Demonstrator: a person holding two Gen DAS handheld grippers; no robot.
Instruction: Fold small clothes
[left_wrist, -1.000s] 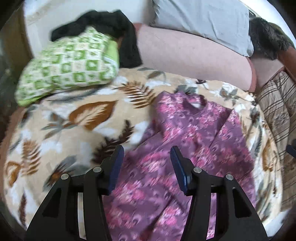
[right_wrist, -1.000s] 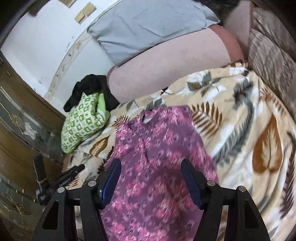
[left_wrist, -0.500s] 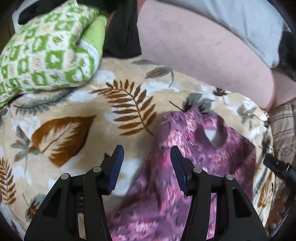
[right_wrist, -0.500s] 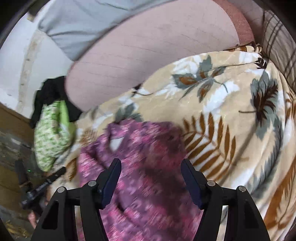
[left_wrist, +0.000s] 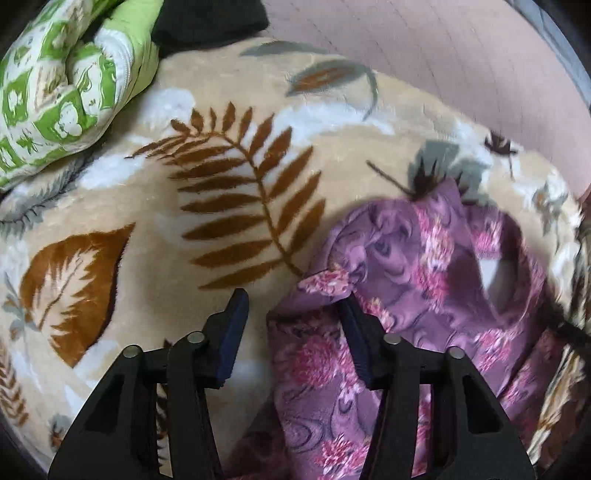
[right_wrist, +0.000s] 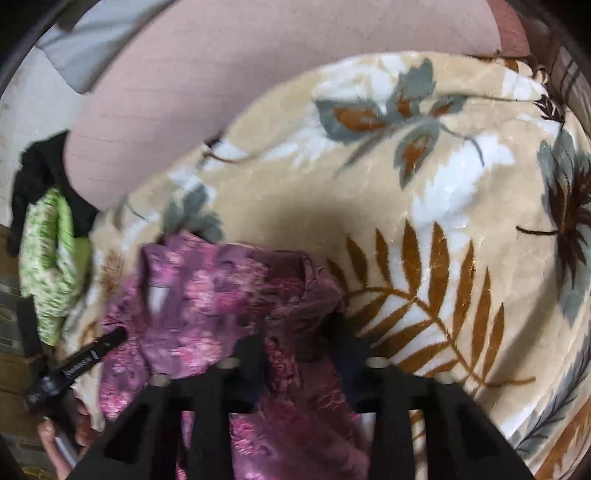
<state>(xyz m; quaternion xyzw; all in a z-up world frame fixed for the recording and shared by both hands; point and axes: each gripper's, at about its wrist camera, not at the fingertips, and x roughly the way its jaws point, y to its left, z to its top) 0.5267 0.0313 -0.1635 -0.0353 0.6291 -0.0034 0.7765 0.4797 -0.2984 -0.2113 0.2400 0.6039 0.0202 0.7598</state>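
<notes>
A purple garment with pink flowers (left_wrist: 424, 295) lies on a beige leaf-print blanket (left_wrist: 184, 203); its neck opening shows near the far end. My left gripper (left_wrist: 291, 314) is open low over the garment's left shoulder, whose edge lies between the fingers. In the right wrist view the garment (right_wrist: 221, 295) is blurred. My right gripper (right_wrist: 299, 358) is open at the garment's right shoulder, with cloth between its fingers. The left gripper (right_wrist: 92, 350) also shows there at the left edge.
A green-and-white patterned bundle (left_wrist: 55, 92) lies at the blanket's far left with black cloth (left_wrist: 207, 22) behind it. A pink bolster (left_wrist: 443, 66) runs along the back, with a grey pillow (right_wrist: 74, 48) above it.
Both grippers moved forward and down along the garment to its shoulder end. Cloth has come between the fingers of each. The right gripper's fingers stand closer together than before.
</notes>
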